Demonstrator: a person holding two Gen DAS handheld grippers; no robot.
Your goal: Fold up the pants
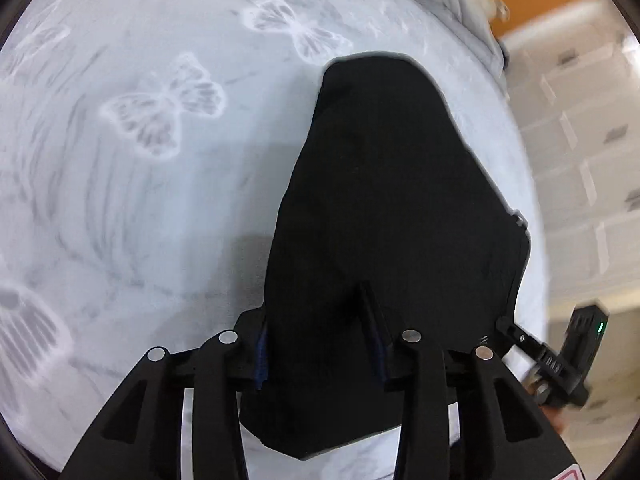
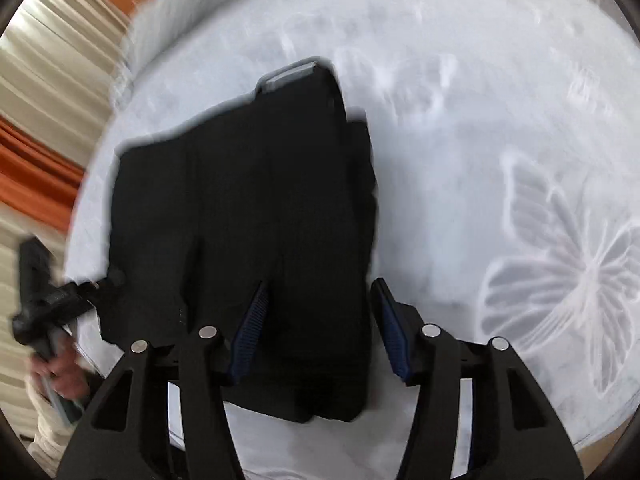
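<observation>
Lying on a pale bed sheet printed with white butterflies, the black pants are folded into a compact stack. In the left wrist view the left gripper has its fingers spread wide, one at each side of the near end of the pants; the cloth lies between and over the pads, so I cannot tell whether they press it. The pants run away from the gripper to a rounded far end, and their right side reaches close to the bed's edge. At the right of this view, the other gripper's body shows beside the pants.

In the right wrist view the right gripper is open, its blue pads well apart. The left pad touches the top of the pants; the right pad stands just beside their right edge, over the sheet. A grey strip shows at the far end of the stack. At the left, a hand holds the other gripper near the pants' left edge. Orange and cream curtains hang beyond the bed.
</observation>
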